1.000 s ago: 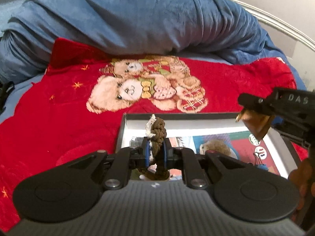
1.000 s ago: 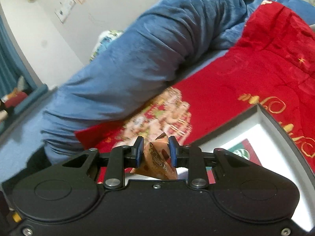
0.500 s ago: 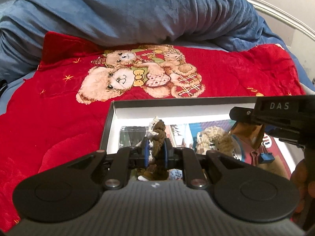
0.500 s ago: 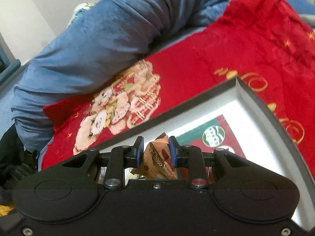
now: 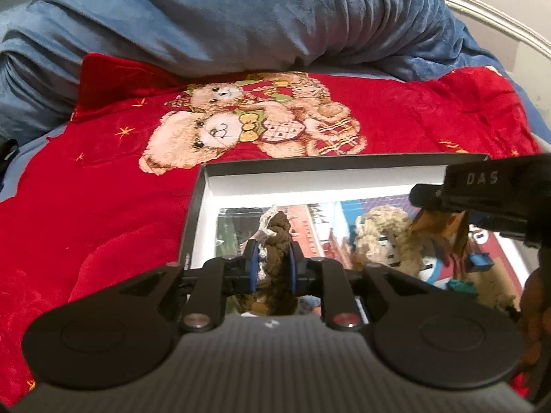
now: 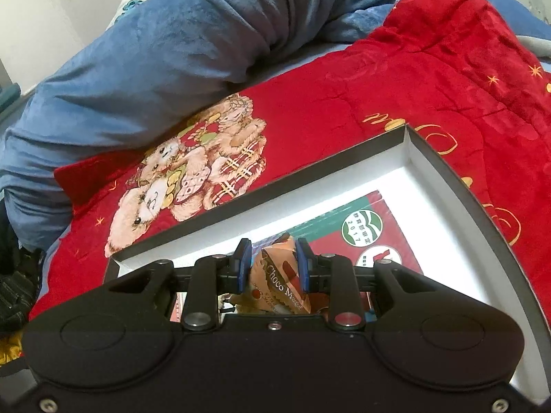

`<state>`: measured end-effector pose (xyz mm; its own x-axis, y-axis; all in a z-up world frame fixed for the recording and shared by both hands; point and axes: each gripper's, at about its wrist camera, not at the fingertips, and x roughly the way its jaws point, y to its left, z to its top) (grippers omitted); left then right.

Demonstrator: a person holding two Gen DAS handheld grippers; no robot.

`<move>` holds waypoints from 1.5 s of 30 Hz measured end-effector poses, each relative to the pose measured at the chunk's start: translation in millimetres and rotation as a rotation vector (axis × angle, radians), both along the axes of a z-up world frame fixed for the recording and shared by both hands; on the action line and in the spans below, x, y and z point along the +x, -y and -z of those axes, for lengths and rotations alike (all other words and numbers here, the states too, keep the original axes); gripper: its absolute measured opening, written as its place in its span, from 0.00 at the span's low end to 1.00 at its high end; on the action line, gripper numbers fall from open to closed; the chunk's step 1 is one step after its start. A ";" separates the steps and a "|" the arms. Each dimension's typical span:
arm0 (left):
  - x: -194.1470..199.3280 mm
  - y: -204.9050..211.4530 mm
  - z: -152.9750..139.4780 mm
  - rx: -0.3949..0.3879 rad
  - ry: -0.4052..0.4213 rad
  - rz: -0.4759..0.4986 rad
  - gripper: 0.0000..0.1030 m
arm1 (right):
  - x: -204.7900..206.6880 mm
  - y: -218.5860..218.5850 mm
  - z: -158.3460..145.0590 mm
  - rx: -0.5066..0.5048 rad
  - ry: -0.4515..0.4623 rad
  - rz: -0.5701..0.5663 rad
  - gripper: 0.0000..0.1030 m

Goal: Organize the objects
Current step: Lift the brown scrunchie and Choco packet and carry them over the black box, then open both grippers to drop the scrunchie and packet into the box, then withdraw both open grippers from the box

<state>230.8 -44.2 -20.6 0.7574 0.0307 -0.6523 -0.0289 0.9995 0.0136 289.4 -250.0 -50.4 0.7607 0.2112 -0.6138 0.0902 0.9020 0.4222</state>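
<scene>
A shallow box (image 5: pixel 310 161) with a dark rim and white inside lies on the red blanket. My left gripper (image 5: pixel 272 266) hangs over its left part with a brown braided cord (image 5: pixel 279 237), white-trimmed, upright between the pads. Its jaws are opening, though the pads still touch the cord. My right gripper (image 6: pixel 273 261) is shut on an orange "Choco" snack packet (image 6: pixel 275 275) above the box (image 6: pixel 275 192). In the left wrist view the right gripper (image 5: pixel 444 220) reaches in from the right, low over the box's contents.
Inside the box lie printed cards, a cream knitted piece (image 5: pixel 382 237) and a blue binder clip (image 5: pixel 480 263). A red teddy-bear blanket (image 5: pixel 103 189) surrounds the box. A rolled blue duvet (image 5: pixel 241 17) lies behind. A hand (image 5: pixel 532 309) shows at the right edge.
Both grippers have sunk toward the box, which now fills more of each view. The right gripper tilted down over the box. The left jaws stand slightly wider around the cord.
</scene>
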 end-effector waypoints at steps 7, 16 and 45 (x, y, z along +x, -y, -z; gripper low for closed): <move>-0.4 0.6 7.9 0.023 0.010 -0.027 0.27 | 2.2 7.6 3.8 0.031 -0.018 0.010 0.26; -0.9 -3.1 9.0 0.017 0.019 -0.040 0.37 | 2.4 8.1 4.8 0.038 -0.021 0.002 0.26; -56.0 -59.6 -81.3 -0.161 0.157 -0.038 0.91 | -83.8 -25.0 -80.3 -0.075 0.317 -0.118 1.00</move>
<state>174.8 15.5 60.7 0.8502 -0.0339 -0.5254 -0.0557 0.9865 -0.1537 205.7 -225.0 29.9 0.8892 0.2719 -0.3680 -0.1413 0.9282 0.3443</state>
